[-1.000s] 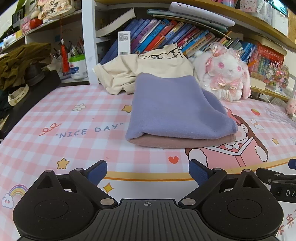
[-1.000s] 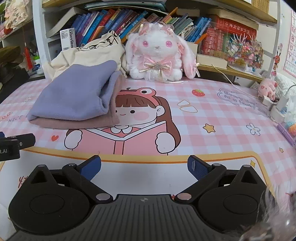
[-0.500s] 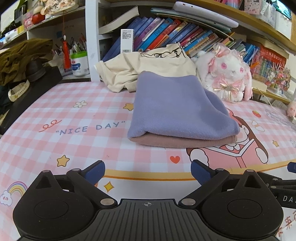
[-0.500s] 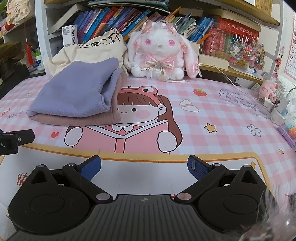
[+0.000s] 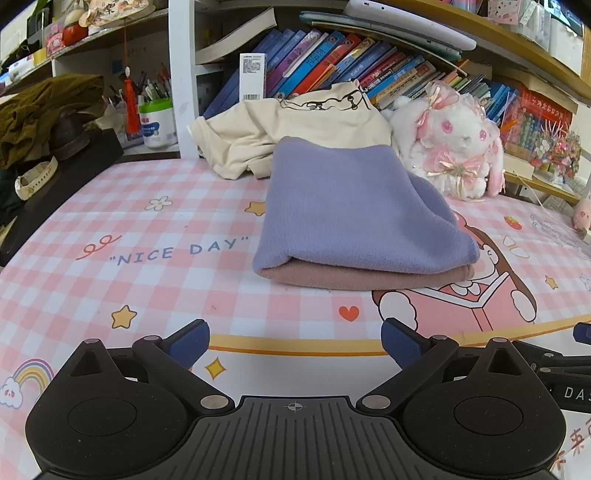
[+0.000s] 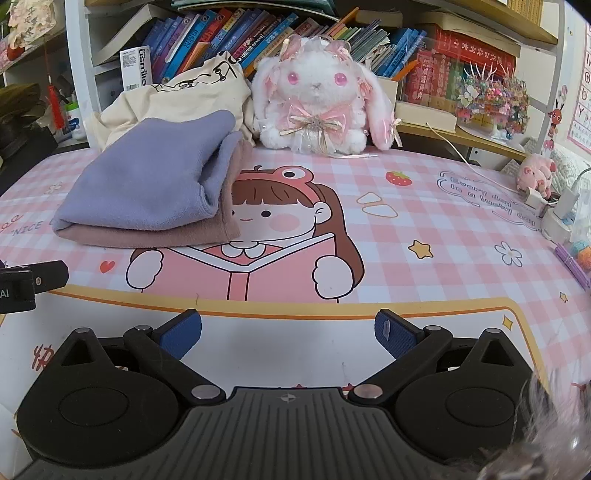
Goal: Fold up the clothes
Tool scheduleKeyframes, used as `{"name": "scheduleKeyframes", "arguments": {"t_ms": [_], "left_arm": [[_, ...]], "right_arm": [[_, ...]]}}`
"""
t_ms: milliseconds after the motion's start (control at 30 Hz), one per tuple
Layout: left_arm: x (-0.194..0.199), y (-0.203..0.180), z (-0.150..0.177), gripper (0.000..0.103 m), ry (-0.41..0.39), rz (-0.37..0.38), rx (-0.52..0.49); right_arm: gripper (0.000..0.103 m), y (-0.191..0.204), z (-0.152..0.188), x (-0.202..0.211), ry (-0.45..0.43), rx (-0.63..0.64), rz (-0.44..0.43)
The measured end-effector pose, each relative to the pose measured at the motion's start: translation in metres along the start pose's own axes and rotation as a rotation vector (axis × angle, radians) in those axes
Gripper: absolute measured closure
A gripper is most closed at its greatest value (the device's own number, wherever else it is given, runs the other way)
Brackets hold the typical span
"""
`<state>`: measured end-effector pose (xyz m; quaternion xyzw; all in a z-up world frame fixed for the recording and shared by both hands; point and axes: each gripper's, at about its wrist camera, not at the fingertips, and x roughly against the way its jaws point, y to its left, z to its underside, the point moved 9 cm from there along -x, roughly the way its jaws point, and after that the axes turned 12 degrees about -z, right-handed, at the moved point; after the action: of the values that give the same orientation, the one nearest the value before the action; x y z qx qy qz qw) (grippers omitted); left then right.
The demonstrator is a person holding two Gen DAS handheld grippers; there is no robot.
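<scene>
Left gripper (image 5: 294,342): hung low over the front of the mat, jaws spread wide, blue pads bare, nothing between them.
Right gripper (image 6: 288,331): likewise low over the mat's front edge, jaws wide apart, holding nothing; its side showed at the right edge of the left wrist view.
Purple garment (image 5: 354,210): folded flat, lying directly on top of the pink one, well ahead of both grippers and touched by neither.
Pink garment (image 5: 364,277): folded, bottom of the stack, its edge showing beneath the purple fold along the front and right sides.
Cream garment (image 5: 291,129): unfolded and rumpled, heaped behind the stack against the books, a black line drawing printed near its top.
Mat (image 5: 155,258): pink-and-white check, printed "NICE DAY", stars, a heart and a cartoon girl reading; the stack lay partly over the girl's head.
Plush rabbit (image 6: 317,99): white with pink bows, sat upright just right of the cream garment.
Bookshelf (image 6: 207,33): rows of leaning books behind everything.
Pen pot (image 5: 157,123): far left, on a shelf.
</scene>
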<state>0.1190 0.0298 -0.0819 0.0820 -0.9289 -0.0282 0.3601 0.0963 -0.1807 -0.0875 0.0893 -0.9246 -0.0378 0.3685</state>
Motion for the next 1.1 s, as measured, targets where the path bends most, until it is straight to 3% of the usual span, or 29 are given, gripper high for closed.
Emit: {"name": "scheduleKeyframes", "arguments": {"t_ms": [1100], "left_arm": [[-0.0011,-0.0024,0.0041,0.002,0.018,0.034,-0.004]], "right_arm": [[0.001,0.0027,0.0014,-0.0006,0.012,-0.001,0.003]]}}
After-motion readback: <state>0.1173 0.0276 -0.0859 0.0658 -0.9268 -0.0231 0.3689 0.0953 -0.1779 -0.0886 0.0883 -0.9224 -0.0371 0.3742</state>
